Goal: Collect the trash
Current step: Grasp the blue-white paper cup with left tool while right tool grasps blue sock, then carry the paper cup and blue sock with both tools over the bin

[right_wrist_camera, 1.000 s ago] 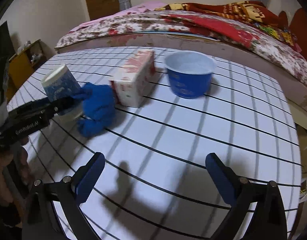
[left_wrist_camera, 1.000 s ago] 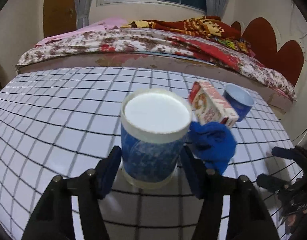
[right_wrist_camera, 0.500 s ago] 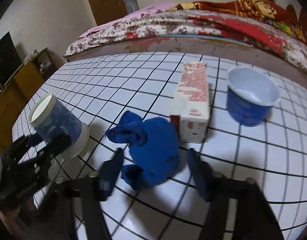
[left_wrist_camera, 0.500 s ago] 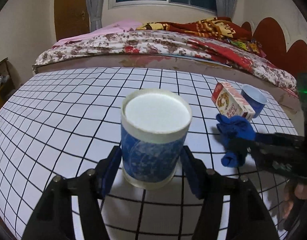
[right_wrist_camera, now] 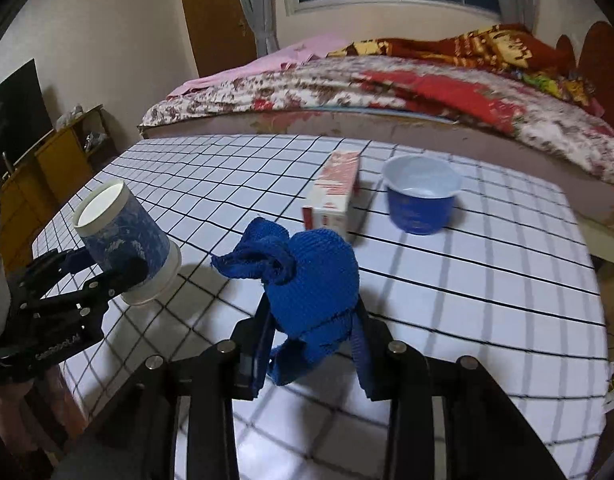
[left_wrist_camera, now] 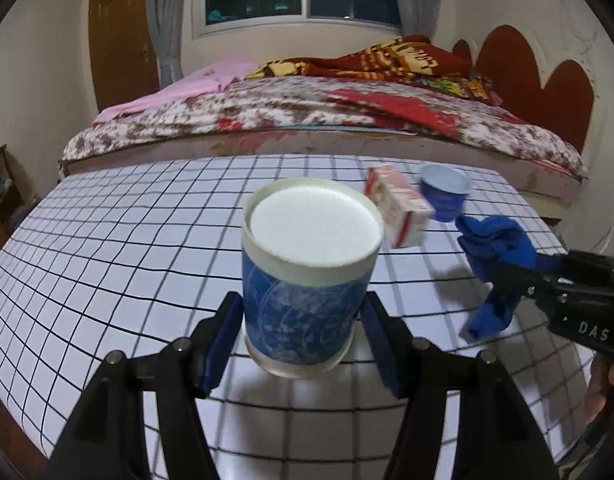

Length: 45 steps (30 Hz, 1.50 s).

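Note:
A blue-and-white paper cup (left_wrist_camera: 307, 280) hangs a little above the checked table (left_wrist_camera: 107, 240), with my left gripper (left_wrist_camera: 303, 320) shut on its lower wall. The same cup (right_wrist_camera: 123, 232) appears at the left of the right wrist view, tilted in that gripper. A crumpled blue cloth (right_wrist_camera: 315, 276) is off the table between the pads of my right gripper (right_wrist_camera: 313, 328), whose jaws are closing on it. A loose end dangles below. A red-and-white carton (right_wrist_camera: 335, 196) and a blue bowl (right_wrist_camera: 421, 200) stand on the table beyond.
A bed (right_wrist_camera: 387, 92) with a flowered cover runs along the table's far edge. A wooden cabinet (right_wrist_camera: 55, 160) and a dark screen (right_wrist_camera: 15, 108) stand at the left. A hand (left_wrist_camera: 603, 388) holds the right gripper at the table's right side.
The right gripper came in from open, shut around the blue cloth and raised it off the table. The left gripper, still on the cup, drew back and up, away from the carton.

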{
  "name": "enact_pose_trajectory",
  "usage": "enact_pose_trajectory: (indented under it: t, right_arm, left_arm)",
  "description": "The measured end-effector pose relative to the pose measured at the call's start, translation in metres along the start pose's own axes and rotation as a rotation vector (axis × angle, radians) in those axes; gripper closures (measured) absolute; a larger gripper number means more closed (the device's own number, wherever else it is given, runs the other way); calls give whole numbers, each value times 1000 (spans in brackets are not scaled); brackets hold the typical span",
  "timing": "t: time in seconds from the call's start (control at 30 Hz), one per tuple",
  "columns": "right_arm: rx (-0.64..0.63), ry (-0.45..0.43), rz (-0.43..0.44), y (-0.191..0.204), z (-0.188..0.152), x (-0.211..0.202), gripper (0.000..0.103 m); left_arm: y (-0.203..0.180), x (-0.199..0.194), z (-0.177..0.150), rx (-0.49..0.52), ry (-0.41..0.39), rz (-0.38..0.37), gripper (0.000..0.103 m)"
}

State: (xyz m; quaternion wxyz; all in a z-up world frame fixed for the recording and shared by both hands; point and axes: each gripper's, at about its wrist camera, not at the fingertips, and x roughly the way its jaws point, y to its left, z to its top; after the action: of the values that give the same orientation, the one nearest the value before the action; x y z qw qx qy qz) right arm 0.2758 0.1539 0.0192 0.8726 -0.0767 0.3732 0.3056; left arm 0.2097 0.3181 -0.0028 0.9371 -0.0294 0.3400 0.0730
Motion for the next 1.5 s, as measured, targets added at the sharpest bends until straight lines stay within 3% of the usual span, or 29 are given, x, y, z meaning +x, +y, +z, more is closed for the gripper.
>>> enact_pose_trajectory:
  t: [0.53, 0.93, 1.5]
  right_arm:
    - [19, -105, -115, -57, -59, -141, 66]
    - [64, -157, -186, -94, -113, -222, 66]
    - [175, -205, -264, -150, -174, -289, 66]
  left_arm:
    - [-90, -66, -20, 62, -48, -117, 41]
    - [-161, -94, -40, 121, -47, -198, 41]
    - [-256, -118, -71, 230, -20, -308, 41]
